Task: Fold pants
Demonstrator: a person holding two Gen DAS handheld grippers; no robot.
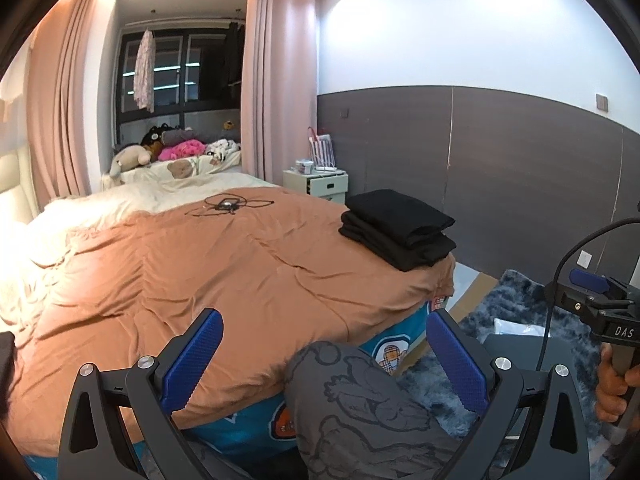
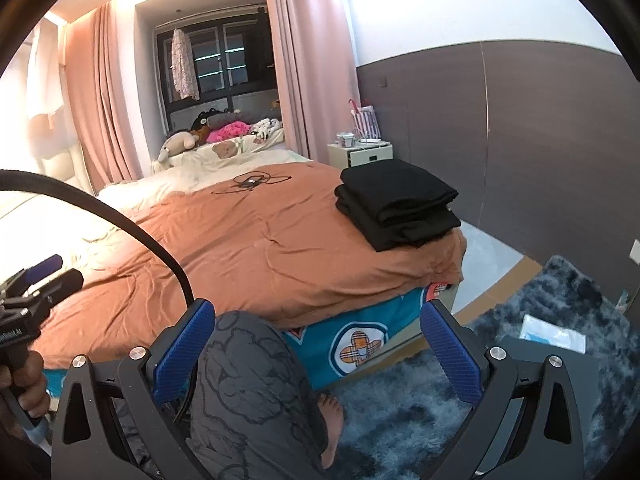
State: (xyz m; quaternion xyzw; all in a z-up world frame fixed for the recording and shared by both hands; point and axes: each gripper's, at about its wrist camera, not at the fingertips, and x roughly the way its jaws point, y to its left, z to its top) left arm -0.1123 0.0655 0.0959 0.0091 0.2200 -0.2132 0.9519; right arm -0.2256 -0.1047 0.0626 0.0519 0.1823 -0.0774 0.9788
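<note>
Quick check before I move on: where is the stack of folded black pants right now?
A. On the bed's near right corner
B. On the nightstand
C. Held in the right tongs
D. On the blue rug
A: the folded black pants sit on the orange bedspread at that corner, and both tongs are open and empty.

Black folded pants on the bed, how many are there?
2, it looks like: the upper folded pants lie on the lower folded pants, stacked at the bed corner. More layers could be hidden inside the stack.
</note>
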